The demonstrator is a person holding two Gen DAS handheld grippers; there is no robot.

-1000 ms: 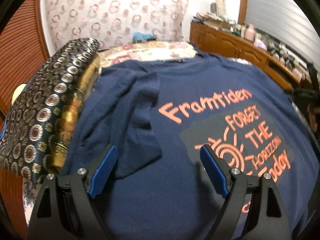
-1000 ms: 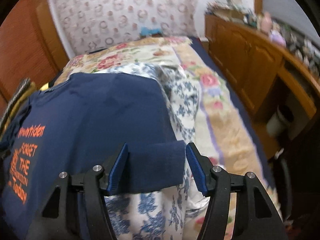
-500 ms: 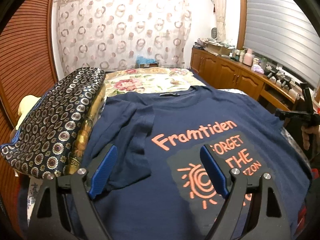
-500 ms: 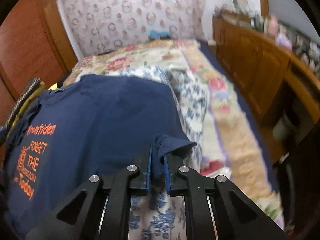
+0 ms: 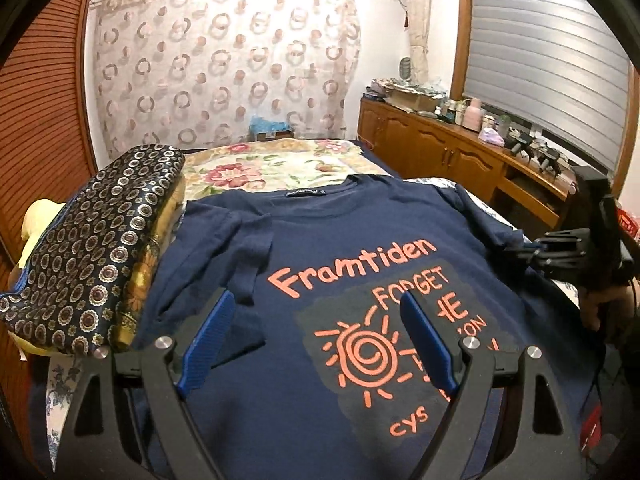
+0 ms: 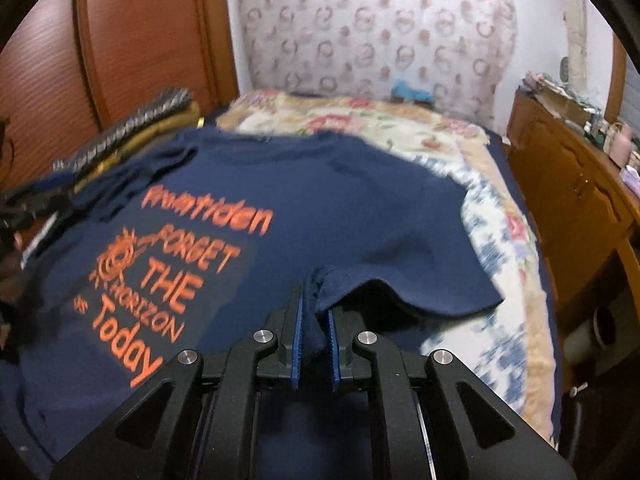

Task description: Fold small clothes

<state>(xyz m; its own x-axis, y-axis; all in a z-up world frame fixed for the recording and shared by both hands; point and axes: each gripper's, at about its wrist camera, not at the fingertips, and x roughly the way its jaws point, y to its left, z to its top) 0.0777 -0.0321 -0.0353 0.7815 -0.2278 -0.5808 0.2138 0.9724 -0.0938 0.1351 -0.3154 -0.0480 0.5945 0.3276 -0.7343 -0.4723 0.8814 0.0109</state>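
Note:
A navy T-shirt point(image 5: 360, 220) with orange print lies face up on the bed, its left sleeve point(image 5: 224, 256) folded in over the body. My left gripper point(image 5: 316, 320) hovers open above the print with nothing between its blue pads. My right gripper point(image 6: 315, 312) is shut on the right sleeve point(image 6: 404, 284), lifted and drawn over the shirt body point(image 6: 300, 184). That gripper also appears in the left wrist view at the far right edge point(image 5: 516, 254), held by a hand.
A patterned dark cushion point(image 5: 92, 244) on a gold one sits left of the shirt. The floral bedspread point(image 6: 492, 240) extends right and beyond. A wooden cabinet point(image 5: 440, 160) with clutter runs along the right wall. A curtain point(image 5: 224, 72) hangs behind.
My right gripper closed on the right sleeve, then carried it left over the shirt body. My left gripper rose and tilted up, still open.

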